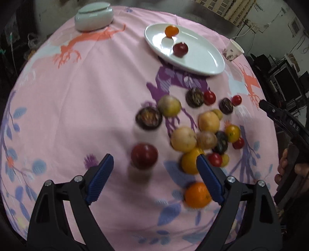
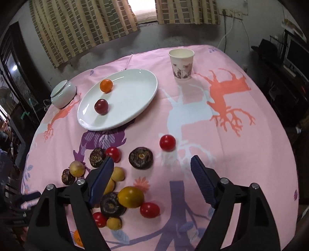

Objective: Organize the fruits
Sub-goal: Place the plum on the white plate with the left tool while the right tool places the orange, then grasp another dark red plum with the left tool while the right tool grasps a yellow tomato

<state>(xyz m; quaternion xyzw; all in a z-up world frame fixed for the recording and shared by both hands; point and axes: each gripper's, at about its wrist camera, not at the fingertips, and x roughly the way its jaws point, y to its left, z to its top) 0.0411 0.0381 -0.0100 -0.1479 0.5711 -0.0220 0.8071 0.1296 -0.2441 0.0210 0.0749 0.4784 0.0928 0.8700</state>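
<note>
A white oval plate (image 1: 204,58) (image 2: 135,100) holds a small orange (image 1: 171,30) (image 2: 106,85) and a dark red plum (image 1: 180,49) (image 2: 101,106). Several loose fruits lie on the pink cloth: a dark red plum (image 1: 144,156), an orange (image 1: 197,195), yellow-brown fruits (image 1: 183,139), dark brown ones (image 2: 141,157) and red cherry tomatoes (image 2: 167,142). My left gripper (image 1: 154,163) is open and empty, just above the cloth near the plum. My right gripper (image 2: 152,168) is open and empty above the fruit pile, near the dark brown fruit.
A lidded white bowl (image 1: 93,16) (image 2: 62,93) stands at the far left of the table. A paper cup (image 2: 181,63) (image 1: 232,50) stands beyond the plate. The right gripper's body and the hand holding it (image 1: 285,139) show at the right edge of the left wrist view.
</note>
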